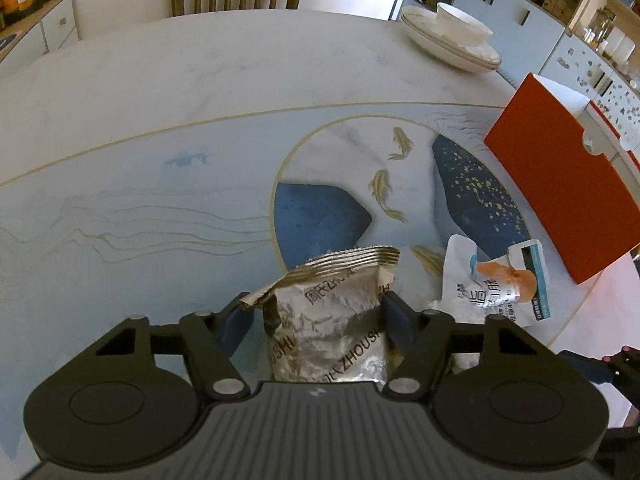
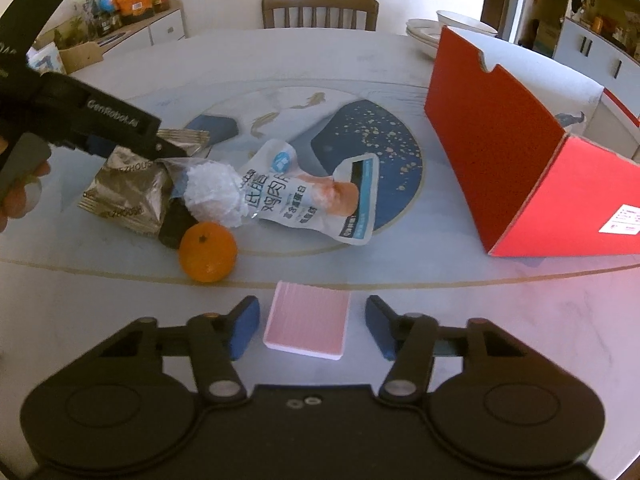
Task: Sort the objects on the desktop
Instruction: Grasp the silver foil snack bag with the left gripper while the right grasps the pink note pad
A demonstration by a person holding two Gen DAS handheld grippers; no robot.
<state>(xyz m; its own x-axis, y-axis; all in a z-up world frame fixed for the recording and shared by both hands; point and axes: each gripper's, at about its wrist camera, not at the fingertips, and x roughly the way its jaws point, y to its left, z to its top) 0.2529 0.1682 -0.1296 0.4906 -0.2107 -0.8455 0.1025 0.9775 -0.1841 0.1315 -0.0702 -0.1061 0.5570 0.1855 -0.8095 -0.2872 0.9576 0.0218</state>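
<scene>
Here, both tongs are lowered over snack items on a round marble-patterned table (image 1: 160,120).

A large red cardboard box (image 2: 500,152) lies open on its side at the table's right, well apart from the snack pile. The white chicken-snack pouch (image 2: 308,200) lies beside a crinkled silver foil packet (image 1: 332,320), a white crumpled wad (image 2: 216,192) and a round orange (image 2: 208,252). The left tongs (image 1: 316,316) sit around the foil packet, one blue pad touching its edge, the other just beside it. The right tongs (image 2: 312,328) stand partly open around a pink deck of cards (image 2: 308,324), pads clear of its sides.
</scene>
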